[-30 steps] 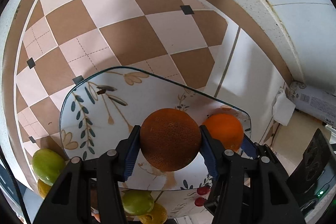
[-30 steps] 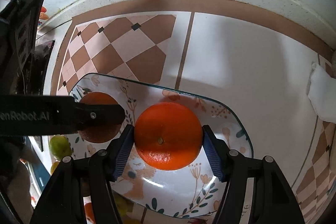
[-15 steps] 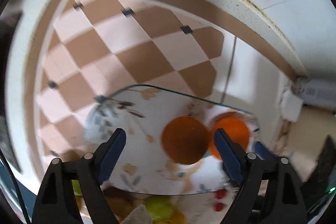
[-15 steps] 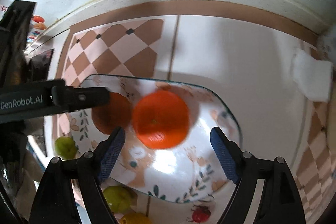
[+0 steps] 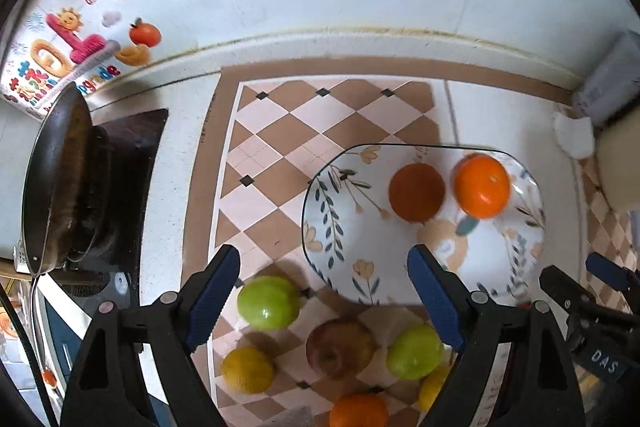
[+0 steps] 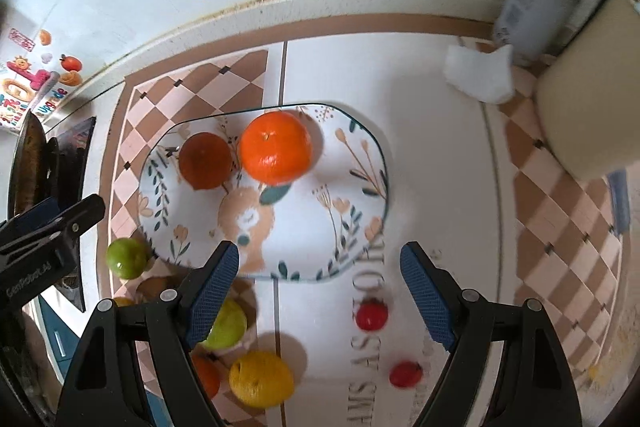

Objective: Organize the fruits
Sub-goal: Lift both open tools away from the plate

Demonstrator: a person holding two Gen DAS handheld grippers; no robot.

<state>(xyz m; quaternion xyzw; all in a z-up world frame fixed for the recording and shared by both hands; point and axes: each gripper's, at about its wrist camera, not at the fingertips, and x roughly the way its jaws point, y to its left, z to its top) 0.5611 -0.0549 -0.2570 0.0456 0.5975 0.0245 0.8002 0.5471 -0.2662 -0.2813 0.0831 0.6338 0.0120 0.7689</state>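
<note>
A kitchen counter midway through a fruit sort, read from the left of the frame to the right. At far left in the left wrist view, a dark round frying pan [image 5: 54, 179] sits on a black stove [image 5: 132, 163], closing off that side.

Lower centre, the left gripper [image 5: 324, 291] hangs released, jaws wide and empty, above the unsorted pile: a glossy green apple [image 5: 268, 302], a yellow lemon [image 5: 248, 369], a reddish-brown apple [image 5: 340, 347], a second green apple [image 5: 414, 351] and a loose orange [image 5: 359, 411] at the bottom edge.

Right of centre, the floral-patterned glass plate [image 5: 348, 247] already holds two fruits at its far side: a dull dark orange [image 5: 417, 191] and, just beside it, a bright orange tangerine [image 5: 482, 185]. By the look of it, two are done and most remain.

In the right wrist view, the right gripper [image 6: 320, 291] is likewise spread and empty over the plate's near rim. Two small red fruits [image 6: 372, 313] lie off the plate at lower centre. The plate's near half is bare, offering room for more fruit. At upper right, a white cloth [image 6: 480, 75] and a cream-coloured container [image 6: 588, 107] crowd the corner, so the open approach appears to be from the near side.
</note>
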